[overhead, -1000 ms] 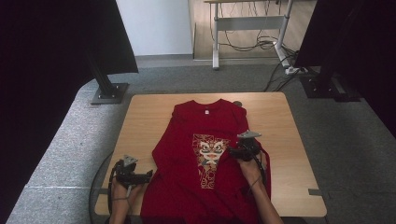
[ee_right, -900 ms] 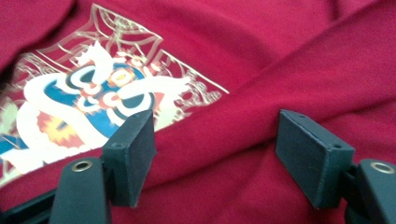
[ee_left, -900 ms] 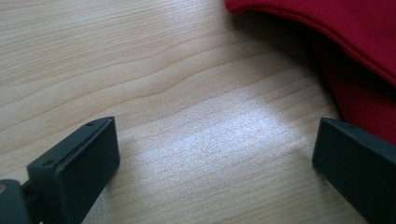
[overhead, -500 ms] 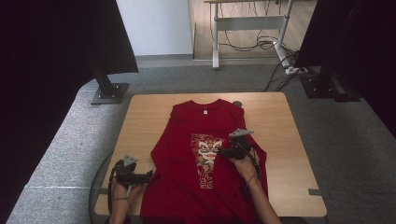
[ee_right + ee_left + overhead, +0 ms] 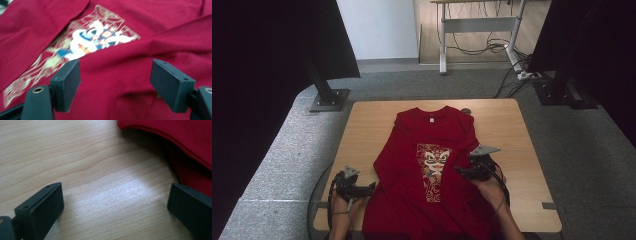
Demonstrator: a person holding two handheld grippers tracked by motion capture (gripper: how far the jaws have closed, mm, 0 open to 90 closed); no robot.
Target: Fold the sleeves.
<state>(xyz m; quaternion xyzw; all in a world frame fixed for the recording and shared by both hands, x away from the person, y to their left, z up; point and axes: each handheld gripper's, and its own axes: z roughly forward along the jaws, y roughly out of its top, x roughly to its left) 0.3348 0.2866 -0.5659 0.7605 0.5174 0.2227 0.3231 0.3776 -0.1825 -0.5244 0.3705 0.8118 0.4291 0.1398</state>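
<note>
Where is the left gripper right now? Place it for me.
In the high view the left gripper sits at the table's near-left corner, jaws open over bare wood beside the red T-shirt's left edge.

No legible text, seemingly, anywhere

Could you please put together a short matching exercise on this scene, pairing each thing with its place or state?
Things:
1. red T-shirt
2. left gripper
3. right gripper
4. printed design

Places or states:
A. open, above the shirt's right half
B. spread flat along the middle of the wooden table
C. open, over bare wood beside the shirt's edge
D. on the shirt's front, below the collar

Pairs: 1-B, 2-C, 3-A, 4-D
</note>
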